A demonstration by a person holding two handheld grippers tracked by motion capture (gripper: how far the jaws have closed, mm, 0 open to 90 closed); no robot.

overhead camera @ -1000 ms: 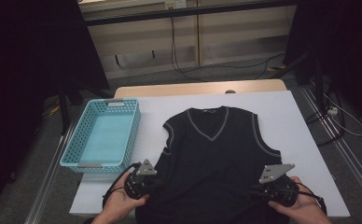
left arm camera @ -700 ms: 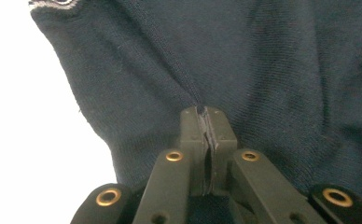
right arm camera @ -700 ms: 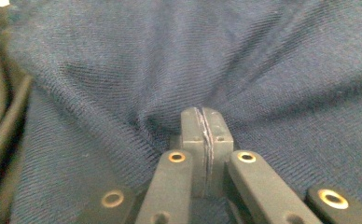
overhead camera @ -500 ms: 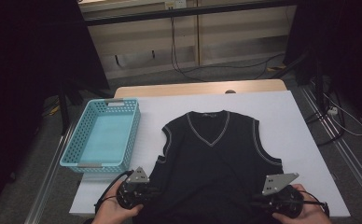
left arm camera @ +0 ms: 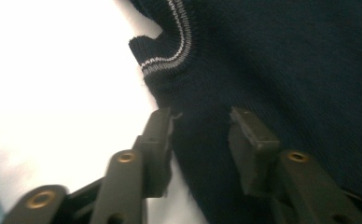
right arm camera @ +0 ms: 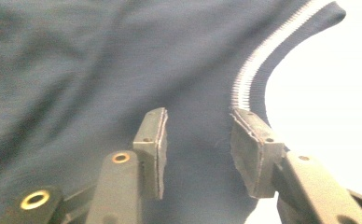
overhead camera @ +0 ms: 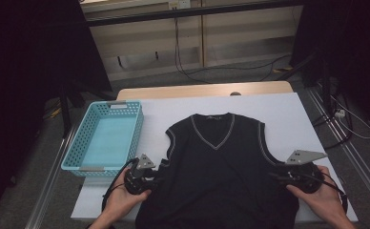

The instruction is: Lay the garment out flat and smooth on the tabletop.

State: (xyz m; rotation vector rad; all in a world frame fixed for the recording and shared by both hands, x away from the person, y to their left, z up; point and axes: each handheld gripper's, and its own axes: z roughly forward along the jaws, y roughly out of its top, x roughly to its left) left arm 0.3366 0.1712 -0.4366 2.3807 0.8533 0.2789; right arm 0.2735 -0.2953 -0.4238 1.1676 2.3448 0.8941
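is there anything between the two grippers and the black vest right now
Nothing visible. The left gripper and right gripper sit at the side edges of the vest, which lies flat on the table. Both sets of fingers have just been opening, with only vest fabric under the gaps, none pinched.

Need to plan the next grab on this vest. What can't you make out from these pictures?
- Vest hem: high view, cut off by the bottom edge.
- Neck label: high view, too small to read.
- Basket near-corner contents: hidden by its wall.
- Knit detail: both gripper views, motion-blurred.
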